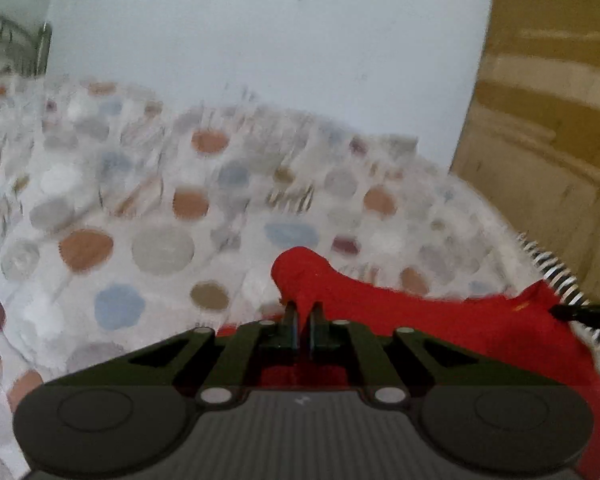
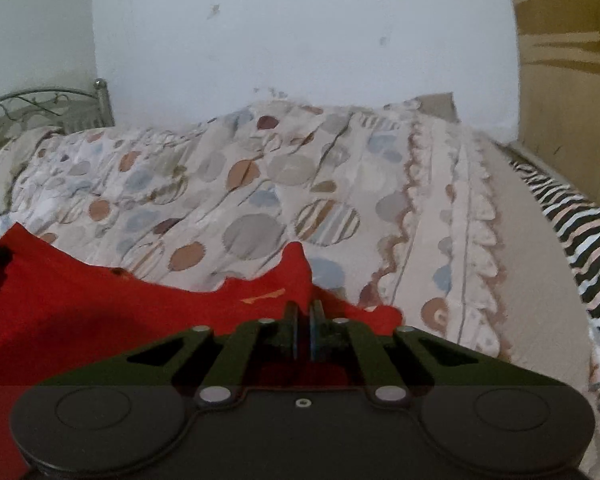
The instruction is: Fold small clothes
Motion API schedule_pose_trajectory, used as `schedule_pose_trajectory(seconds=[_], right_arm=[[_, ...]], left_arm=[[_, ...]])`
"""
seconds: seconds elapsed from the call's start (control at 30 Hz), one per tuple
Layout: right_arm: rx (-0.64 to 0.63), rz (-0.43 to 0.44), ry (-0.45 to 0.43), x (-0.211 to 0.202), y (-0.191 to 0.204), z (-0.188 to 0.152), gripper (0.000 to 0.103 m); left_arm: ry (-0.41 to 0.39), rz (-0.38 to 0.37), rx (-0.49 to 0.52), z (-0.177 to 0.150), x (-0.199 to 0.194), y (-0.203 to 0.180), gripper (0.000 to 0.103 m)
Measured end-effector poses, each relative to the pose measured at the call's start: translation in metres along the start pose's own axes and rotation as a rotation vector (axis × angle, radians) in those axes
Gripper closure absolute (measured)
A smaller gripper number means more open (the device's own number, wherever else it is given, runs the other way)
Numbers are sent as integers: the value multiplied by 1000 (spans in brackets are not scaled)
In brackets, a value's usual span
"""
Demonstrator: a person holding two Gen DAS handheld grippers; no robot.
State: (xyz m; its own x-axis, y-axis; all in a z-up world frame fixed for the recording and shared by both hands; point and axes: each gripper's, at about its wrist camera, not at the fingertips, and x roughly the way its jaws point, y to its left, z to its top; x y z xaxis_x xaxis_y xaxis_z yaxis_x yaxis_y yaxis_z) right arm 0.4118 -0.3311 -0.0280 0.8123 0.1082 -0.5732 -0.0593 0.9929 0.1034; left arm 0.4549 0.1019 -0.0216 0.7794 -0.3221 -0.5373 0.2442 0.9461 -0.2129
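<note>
Left wrist: red garment [image 1: 400, 312] apparently blurred.

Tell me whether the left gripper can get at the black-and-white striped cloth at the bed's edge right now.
Probably not as things stand: the left gripper is shut on the red fabric garment, and that garment, pulled toward the right gripper, lies between it and the black-and-white striped cloth.

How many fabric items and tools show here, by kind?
Red garment: 1
Dotted bedspread: 1
Striped cloth: 1
Tools: 2, left tool and right tool, each shut on the red garment
Total: 5
</note>
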Motion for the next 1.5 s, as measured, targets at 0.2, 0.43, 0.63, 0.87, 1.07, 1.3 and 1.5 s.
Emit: schedule_pose_trajectory(seconds=[0.2,0.43,0.63,0.87,1.07,1.3,1.5], right_arm=[[25,-34,66,22,-3,-16,98],[17,-27,37,-1,-3,-14,66],[33,-55,-40,-59,10,-33,19],[-96,-152,-81,-116,54,-87,3],[-91,-338,-50,-127,53,-121,1],[-70,-339,-43,-122,46,-132,1],[-58,-355,-58,-129,50,-132,1]], left_arm=[[47,-2,-42,-23,23,15,97],[44,13,-102,-26,-13,30,28],[-21,62,-65,-54,-75,13,1],[57,79,-32,-101,-105,-4,2],[110,49,-105,-124,-114,10,17],[197,110,-174,-132,-114,26,32],[191,153,-162,-129,-127,21,30]])
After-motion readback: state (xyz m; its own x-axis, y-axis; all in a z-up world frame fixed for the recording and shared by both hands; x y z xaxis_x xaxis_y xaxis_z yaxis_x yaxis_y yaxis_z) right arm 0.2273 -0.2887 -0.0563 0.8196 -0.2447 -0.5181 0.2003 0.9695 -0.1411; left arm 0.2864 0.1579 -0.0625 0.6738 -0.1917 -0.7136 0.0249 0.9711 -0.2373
